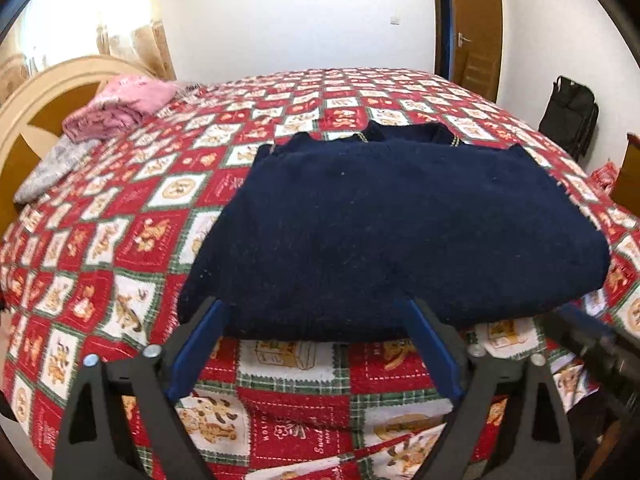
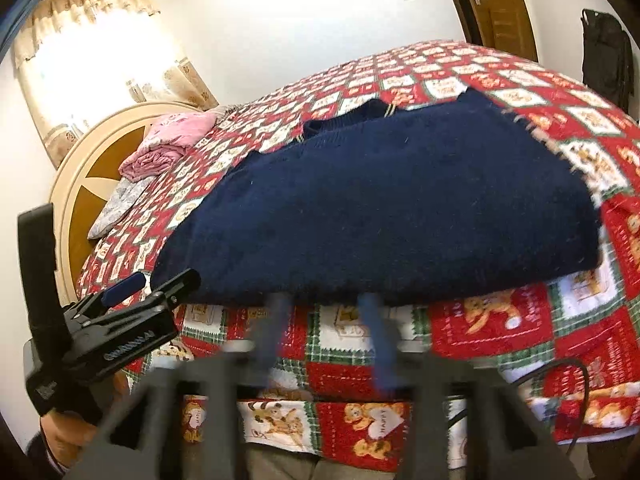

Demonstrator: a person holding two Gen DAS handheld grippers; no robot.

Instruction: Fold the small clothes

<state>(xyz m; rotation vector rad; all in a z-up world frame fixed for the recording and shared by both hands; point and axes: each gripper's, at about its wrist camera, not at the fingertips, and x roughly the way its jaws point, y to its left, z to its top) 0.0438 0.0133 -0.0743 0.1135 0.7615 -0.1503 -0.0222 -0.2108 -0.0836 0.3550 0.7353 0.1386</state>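
Sweater: your navy sweater (image 1: pixel 384 232) is lying folded flat on the red patchwork bedspread (image 1: pixel 120 248), near the bed's front edge.
Left gripper: your left gripper (image 1: pixel 316 308) has its jaws spread wide with nothing in them, tips right at the sweater's near hem.
Right gripper: your right gripper (image 2: pixel 326 300) is blurry, jaws parted, empty, tips at the same hem.
Background: pink clothes (image 1: pixel 120 106) piled by the headboard (image 1: pixel 36 92).
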